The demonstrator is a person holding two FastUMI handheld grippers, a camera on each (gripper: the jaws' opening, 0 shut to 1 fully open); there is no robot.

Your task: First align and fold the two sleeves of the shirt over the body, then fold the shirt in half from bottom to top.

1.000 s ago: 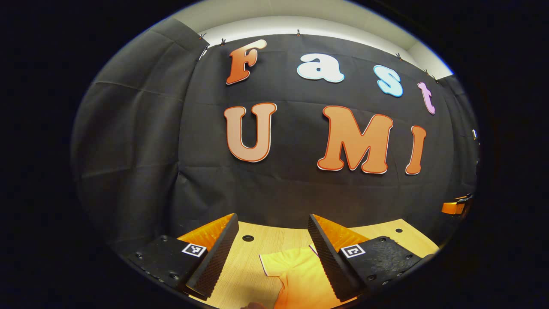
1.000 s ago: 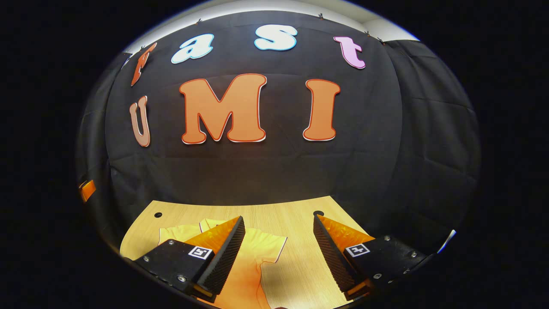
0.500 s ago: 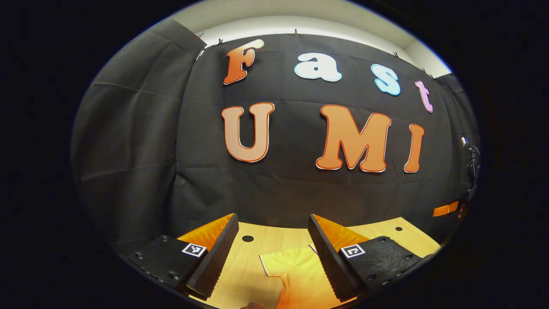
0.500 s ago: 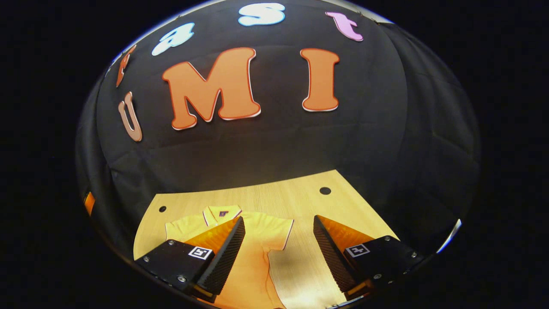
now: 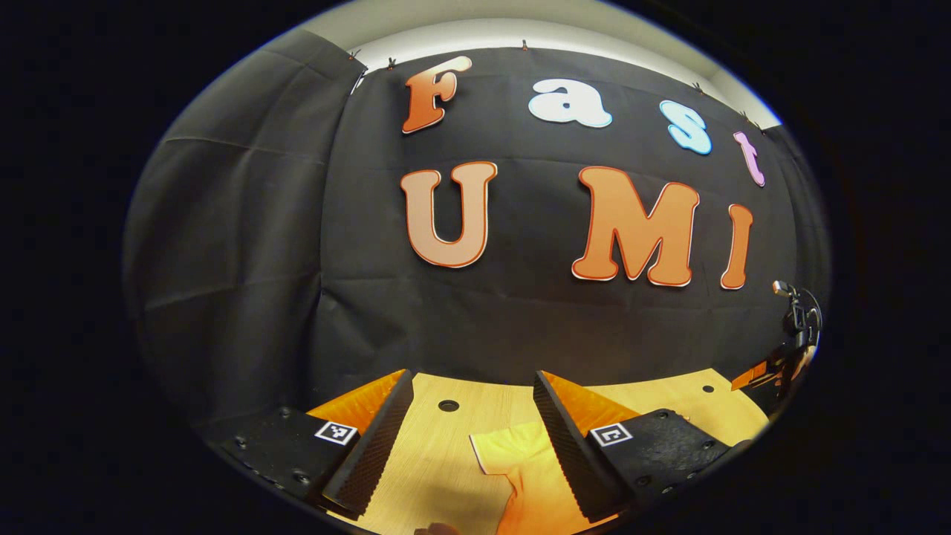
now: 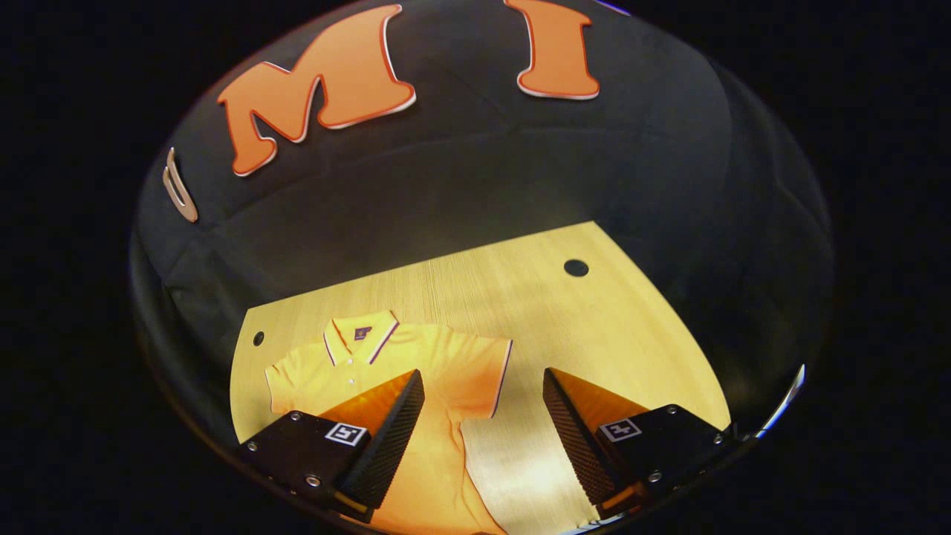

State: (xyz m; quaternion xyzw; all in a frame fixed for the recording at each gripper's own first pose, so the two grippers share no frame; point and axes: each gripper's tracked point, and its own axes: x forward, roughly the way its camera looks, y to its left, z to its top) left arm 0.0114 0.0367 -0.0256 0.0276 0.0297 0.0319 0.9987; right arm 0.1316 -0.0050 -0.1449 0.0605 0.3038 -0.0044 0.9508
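A yellow polo shirt with dark-trimmed collar and sleeves lies flat on the wooden table, collar toward the far wall. In the right gripper view my right gripper hovers open above the shirt's right sleeve, nothing between its fingers. In the left gripper view my left gripper is open above the table, and the shirt's left sleeve lies between and under its fingers. The other gripper shows at that view's far right edge.
The table has round holes near its far corners, another hole in the left gripper view. Black cloth walls close the booth behind and at both sides of the table.
The right gripper has tilted downward and risen, so the whole upper shirt and more table now show. The left gripper shifted slightly left; the sleeve sits further right between its fingers.
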